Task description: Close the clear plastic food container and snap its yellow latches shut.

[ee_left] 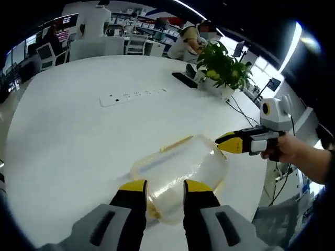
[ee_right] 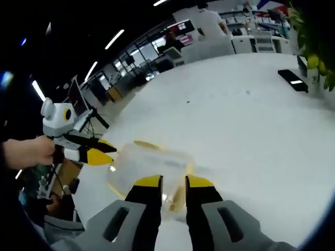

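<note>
The clear container [ee_left: 180, 172] lies near the counter [ee_left: 78, 136] edge between both parted, empty tongs, left tongs [ee_left: 165, 187] and right tongs [ee_right: 173, 182] at opposite ends.

No lettering, label, brand or number can be read anywhere on the white table [ee_left: 63, 136] or the clear plastic food container [ee_left: 180, 167]. Red-lit screens [ee_left: 64, 21] glow at the back of the office in the left gripper view, but whatever they carry is too small and blurred to make out.
</note>
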